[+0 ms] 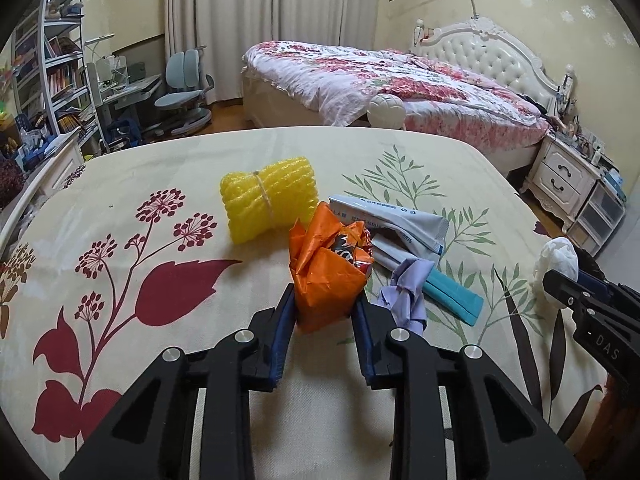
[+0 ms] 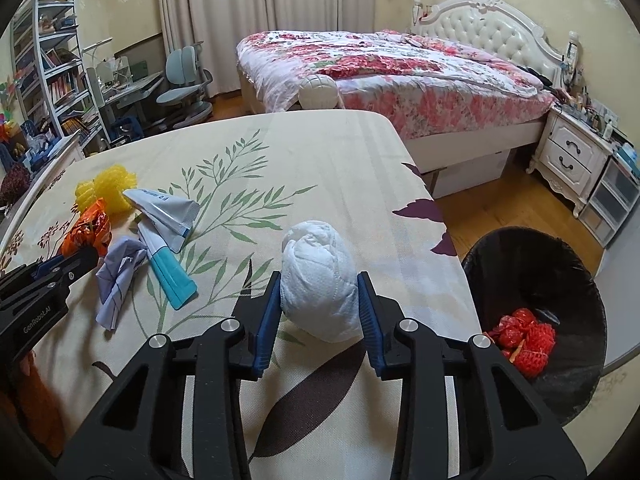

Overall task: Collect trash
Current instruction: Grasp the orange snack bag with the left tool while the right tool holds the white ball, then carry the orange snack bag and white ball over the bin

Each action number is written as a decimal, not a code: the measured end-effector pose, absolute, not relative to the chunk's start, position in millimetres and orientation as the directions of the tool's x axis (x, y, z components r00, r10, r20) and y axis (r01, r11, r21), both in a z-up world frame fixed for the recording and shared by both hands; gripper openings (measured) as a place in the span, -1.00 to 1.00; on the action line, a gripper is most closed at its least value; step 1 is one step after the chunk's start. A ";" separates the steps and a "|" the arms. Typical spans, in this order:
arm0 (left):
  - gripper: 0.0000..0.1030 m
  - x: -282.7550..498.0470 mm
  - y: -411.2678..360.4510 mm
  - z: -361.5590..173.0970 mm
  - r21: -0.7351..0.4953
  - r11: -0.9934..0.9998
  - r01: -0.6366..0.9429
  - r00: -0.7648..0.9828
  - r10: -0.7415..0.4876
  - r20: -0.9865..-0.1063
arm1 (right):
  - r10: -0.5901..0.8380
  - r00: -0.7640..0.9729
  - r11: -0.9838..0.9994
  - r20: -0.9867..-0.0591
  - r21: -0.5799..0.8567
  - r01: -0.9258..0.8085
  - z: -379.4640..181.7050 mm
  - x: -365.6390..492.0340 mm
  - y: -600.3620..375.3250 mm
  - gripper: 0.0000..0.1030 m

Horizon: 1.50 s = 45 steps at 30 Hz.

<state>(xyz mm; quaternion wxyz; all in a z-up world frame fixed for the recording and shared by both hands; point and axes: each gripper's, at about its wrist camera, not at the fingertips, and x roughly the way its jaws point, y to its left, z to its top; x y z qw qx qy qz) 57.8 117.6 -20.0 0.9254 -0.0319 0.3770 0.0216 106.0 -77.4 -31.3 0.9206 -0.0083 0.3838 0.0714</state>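
Observation:
My left gripper [image 1: 325, 304] is shut on a crumpled orange wrapper [image 1: 326, 268], which rests on the flowered tablecloth [image 1: 160, 200]. My right gripper [image 2: 318, 300] is shut on a white tissue ball [image 2: 318, 276] near the table's right edge; the ball also shows in the left wrist view [image 1: 558, 260]. Behind the wrapper lie a yellow foam net roll [image 1: 268, 200], a grey-white tube [image 1: 392, 220], a teal-ended tube [image 1: 452, 296] and a crumpled lilac paper [image 1: 406, 296]. A black bin [image 2: 536, 308] beside the table holds red foam nets [image 2: 524, 340].
The table's right edge [image 2: 444, 236] drops to a wooden floor. Beyond are a bed with a floral quilt [image 2: 400, 64], a white nightstand [image 2: 568, 156], a blue desk chair [image 2: 184, 88] and bookshelves [image 2: 52, 68] at the left.

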 end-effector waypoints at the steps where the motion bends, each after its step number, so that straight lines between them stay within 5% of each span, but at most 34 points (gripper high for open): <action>1: -0.43 55.3 117.6 -19.0 -0.043 0.997 -0.064 0.717 0.016 -0.697 | 0.125 0.696 0.990 -0.707 0.039 -0.138 -30.9 104.6 -77.2 -0.31; 45: -0.43 39.3 -44.3 10.6 -0.040 0.971 0.235 0.758 -0.209 -0.618 | -0.087 0.764 0.988 -0.640 0.044 0.149 -8.0 47.0 -208.6 -0.31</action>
